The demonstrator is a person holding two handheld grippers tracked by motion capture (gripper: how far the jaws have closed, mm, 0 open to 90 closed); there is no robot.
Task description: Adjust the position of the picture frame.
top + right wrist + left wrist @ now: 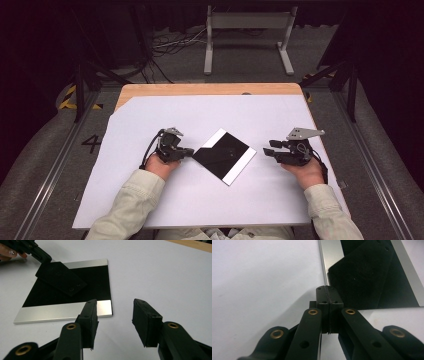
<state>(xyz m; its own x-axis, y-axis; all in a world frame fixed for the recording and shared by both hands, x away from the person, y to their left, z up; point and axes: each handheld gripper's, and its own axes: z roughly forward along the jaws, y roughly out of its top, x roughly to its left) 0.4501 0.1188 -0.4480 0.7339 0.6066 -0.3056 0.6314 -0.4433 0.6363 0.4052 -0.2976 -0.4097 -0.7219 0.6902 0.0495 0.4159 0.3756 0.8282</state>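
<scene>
A square black plate with silver strips along two opposite edges lies flat on the white sheet; I see it too in the right gripper view and the left gripper view. A flat black strip with small holes lies slanted over the plate's left part. My left gripper is shut on that strip's near end, at the plate's left corner. My right gripper stands open just right of the plate, nothing between its jaws.
The white sheet covers most of a wooden table. Behind the table stands a grey metal frame, with cables on the floor. Bare sheet lies all around the plate.
</scene>
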